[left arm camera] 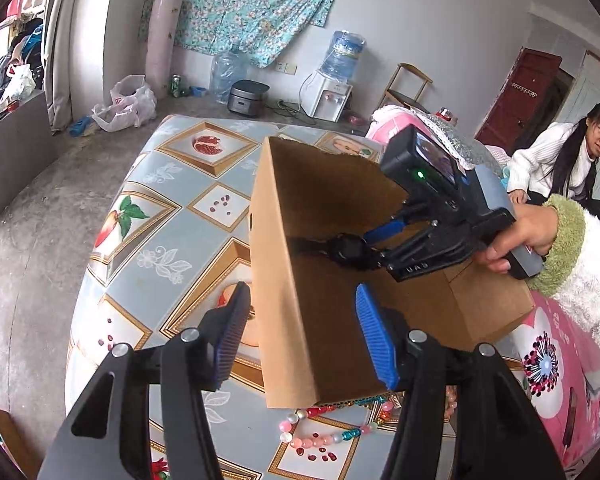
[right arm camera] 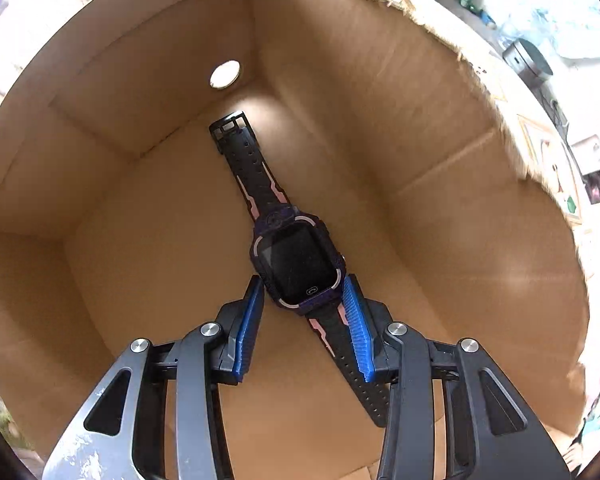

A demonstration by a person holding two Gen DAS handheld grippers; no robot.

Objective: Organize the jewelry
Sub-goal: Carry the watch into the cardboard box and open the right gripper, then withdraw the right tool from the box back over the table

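An open cardboard box (left arm camera: 300, 320) stands on the patterned table (left arm camera: 172, 216). A black watch (right arm camera: 296, 264) with pink and purple trim lies stretched along the box floor. My right gripper (right arm camera: 301, 280) points down into the box, its blue pads set against both sides of the watch case. From the left wrist view that gripper (left arm camera: 360, 256) reaches in from the right, held by a hand (left arm camera: 512, 240). My left gripper (left arm camera: 304, 340) is open and straddles the box's near wall without pressing on it. A string of coloured beads (left arm camera: 320, 436) lies on the table by the box's near corner.
A person in white (left arm camera: 560, 160) sits at the far right. A pink flowered cloth (left arm camera: 560, 360) covers the table's right side. The table edge (left arm camera: 84, 280) curves down the left, with bare concrete floor beyond. Bags, water bottles and a cooker stand by the back wall.
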